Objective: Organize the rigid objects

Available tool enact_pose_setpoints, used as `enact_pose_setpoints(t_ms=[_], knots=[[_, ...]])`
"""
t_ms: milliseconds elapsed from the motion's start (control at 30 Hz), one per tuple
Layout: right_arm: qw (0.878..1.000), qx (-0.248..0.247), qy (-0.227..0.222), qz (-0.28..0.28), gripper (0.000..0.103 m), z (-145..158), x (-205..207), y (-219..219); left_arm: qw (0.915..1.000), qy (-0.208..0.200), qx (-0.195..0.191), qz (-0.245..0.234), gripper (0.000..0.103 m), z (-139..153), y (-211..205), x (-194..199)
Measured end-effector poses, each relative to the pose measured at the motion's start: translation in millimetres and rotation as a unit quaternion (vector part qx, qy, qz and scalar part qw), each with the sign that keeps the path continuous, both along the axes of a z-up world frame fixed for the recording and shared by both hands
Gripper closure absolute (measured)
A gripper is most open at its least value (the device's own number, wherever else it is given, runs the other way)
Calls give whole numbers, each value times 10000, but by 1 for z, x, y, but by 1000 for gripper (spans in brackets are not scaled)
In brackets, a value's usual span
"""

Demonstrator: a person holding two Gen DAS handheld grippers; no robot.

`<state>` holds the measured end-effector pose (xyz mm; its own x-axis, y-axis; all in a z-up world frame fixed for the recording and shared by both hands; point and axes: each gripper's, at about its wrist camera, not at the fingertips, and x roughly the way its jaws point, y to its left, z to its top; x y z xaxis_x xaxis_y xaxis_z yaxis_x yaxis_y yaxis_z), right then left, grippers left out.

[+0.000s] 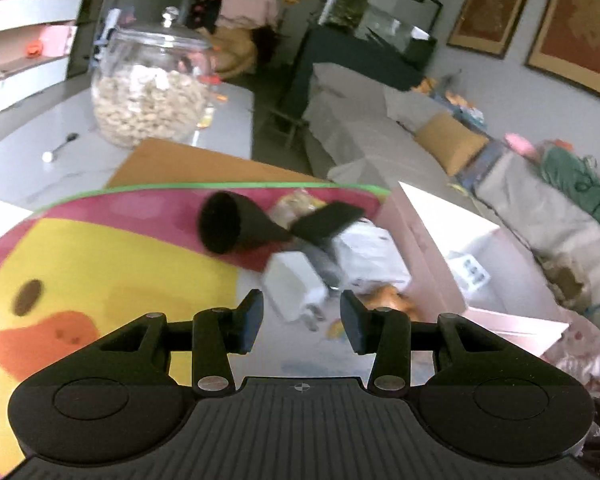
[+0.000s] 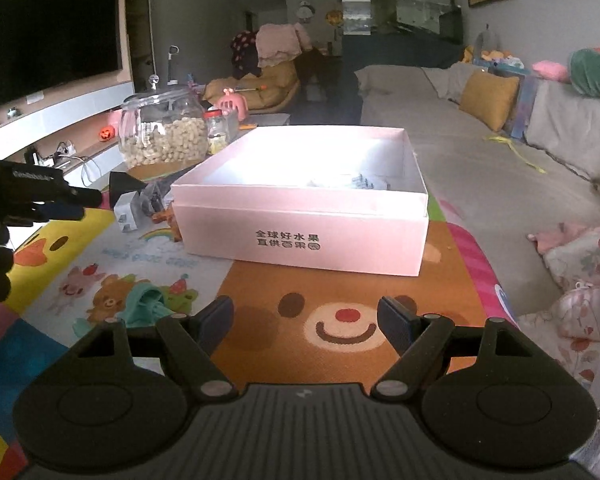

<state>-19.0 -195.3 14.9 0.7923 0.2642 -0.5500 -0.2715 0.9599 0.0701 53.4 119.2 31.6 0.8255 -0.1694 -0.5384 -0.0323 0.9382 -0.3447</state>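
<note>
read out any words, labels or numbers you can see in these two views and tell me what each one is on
"全球好水果" on the front wall of the pink box, upper line.
"直供百果" then a small round logo too small to read, lower line on that wall.
Pale lettering on the play mat under its rainbow: too blurred to read.
Left wrist view: nothing legible.

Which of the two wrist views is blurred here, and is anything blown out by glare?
Left wrist view: motion-smeared, the white charger and black cone soft-edged, though the left gripper itself stays sharp. Right wrist view: crisp, print on the pink box legible, but its inside is overexposed to white, hiding most contents. Both show fisheye bending at the edges.
</note>
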Motion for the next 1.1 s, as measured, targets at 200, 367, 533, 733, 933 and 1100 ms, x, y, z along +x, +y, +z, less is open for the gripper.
enact_pose_setpoints(t_ms=[200,367,533,733,933,1100], knots=[[10000,-37,78,4,23,-2,3,1,9956,-603,270,668,57,6,1,0],[9998,-48,168,4,23,-4,6,3,9940,-543,-15,947,57,15,32,35],[9996,-63,258,-4,23,-6,8,3,9994,11,336,51,57,13,42,100],[9996,-30,270,55,23,-6,8,2,9945,358,573,-802,56,-11,43,100],[9978,324,289,510,23,3,3,7,9912,149,857,-1001,54,-16,30,47],[9854,577,497,1520,23,11,-1,40,9898,116,840,-1144,55,-13,24,9]])
